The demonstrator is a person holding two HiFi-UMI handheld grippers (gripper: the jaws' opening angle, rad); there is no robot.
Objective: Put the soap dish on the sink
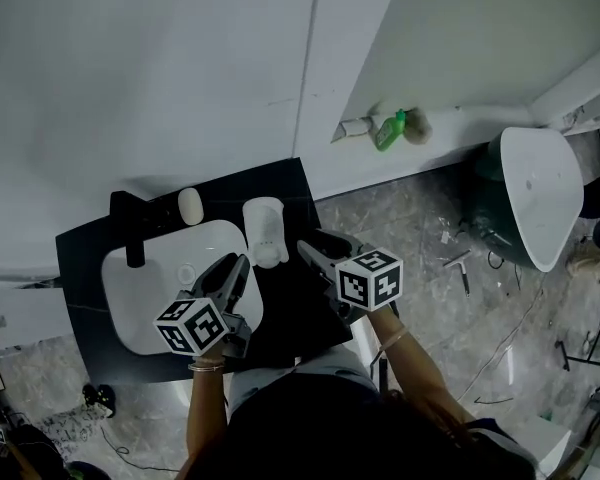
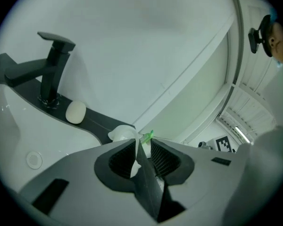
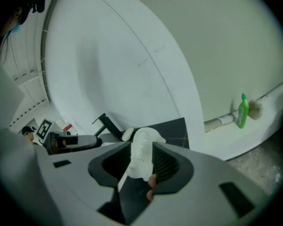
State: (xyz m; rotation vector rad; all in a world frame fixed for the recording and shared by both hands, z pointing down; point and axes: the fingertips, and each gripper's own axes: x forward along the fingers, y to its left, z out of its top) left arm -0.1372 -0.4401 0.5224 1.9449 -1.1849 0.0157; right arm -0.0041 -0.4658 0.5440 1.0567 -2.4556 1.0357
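Note:
The white soap dish (image 1: 265, 230) stands on the black counter (image 1: 285, 183) just right of the white basin (image 1: 145, 303). It also shows beyond the jaws in the left gripper view (image 2: 122, 133) and the right gripper view (image 3: 142, 149). My left gripper (image 1: 225, 276) (image 2: 142, 157) hovers open over the basin's right edge, holding nothing. My right gripper (image 1: 318, 253) (image 3: 140, 166) hangs open just right of and nearer than the dish, clear of it. A white soap bar (image 1: 190, 205) lies next to the black faucet (image 1: 130, 230).
A green bottle (image 1: 390, 130) stands on the ledge by the wall, right of the counter. A white toilet (image 1: 540, 193) is at the far right. Small tools lie scattered on the marble floor (image 1: 420, 268). A white wall rises behind the sink.

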